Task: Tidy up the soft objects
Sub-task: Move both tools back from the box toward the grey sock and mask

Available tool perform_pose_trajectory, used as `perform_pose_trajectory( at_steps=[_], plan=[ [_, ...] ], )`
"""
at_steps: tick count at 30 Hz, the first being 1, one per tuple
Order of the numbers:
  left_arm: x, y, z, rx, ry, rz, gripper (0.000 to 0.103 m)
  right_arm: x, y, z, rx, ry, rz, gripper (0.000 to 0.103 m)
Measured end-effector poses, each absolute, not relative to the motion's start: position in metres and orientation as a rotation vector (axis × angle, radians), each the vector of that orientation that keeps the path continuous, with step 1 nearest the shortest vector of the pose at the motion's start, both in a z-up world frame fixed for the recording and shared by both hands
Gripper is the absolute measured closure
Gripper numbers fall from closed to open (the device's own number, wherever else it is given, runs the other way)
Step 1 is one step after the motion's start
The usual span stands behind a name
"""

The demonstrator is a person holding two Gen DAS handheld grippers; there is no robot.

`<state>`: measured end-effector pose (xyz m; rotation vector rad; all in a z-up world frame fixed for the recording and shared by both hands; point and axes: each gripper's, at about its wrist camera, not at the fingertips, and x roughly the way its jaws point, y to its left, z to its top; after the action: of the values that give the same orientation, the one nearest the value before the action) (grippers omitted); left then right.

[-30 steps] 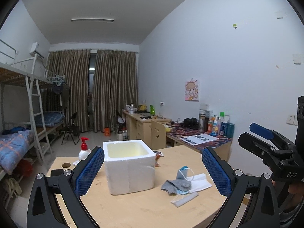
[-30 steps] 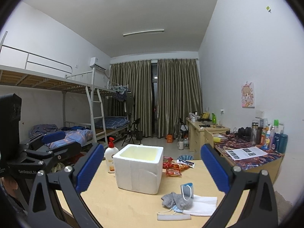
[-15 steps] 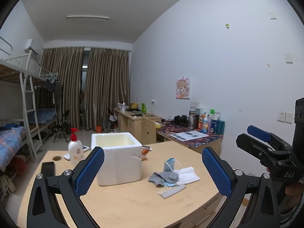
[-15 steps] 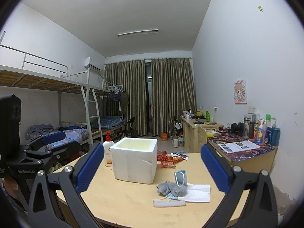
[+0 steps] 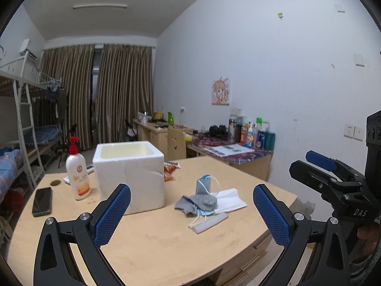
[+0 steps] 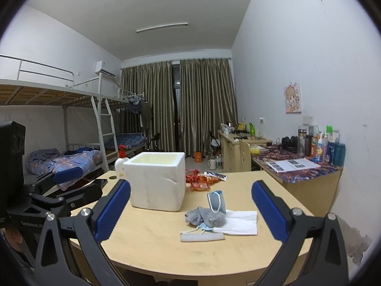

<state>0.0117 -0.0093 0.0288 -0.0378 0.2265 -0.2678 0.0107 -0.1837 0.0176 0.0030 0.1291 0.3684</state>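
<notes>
Student dorm room, metal bunk beds (image 6: 71,124) with ladder, study desks (image 6: 243,150) along wall, long curtains (image 6: 181,104)

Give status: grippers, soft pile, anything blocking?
Left gripper open, empty. Right gripper open, empty. Sock, masks and tissue piled on table, beside foam box, untouched. Path looks clear.

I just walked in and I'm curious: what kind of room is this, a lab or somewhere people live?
Most likely a shared dormitory room. A metal bunk bed with bedding lines one wall, study desks with toiletries line the other, and curtains cover the far window.
</notes>
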Motion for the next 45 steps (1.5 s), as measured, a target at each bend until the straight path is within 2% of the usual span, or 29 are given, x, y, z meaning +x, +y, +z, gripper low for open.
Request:
perform_pose_trajectory(
  at_steps=[40,45],
  plan=[
    [0.175,-0.074,-0.098,0.092,0.617,-0.506,0.001,0.146,-0.236,-0.074,0.072,0.472,0.23,0.0],
    [0.188,-0.081,-0.108,0.105,0.702,-0.537,0.012,0.156,-0.241,-0.082,0.082,0.492,0.229,0.0]
  ],
)
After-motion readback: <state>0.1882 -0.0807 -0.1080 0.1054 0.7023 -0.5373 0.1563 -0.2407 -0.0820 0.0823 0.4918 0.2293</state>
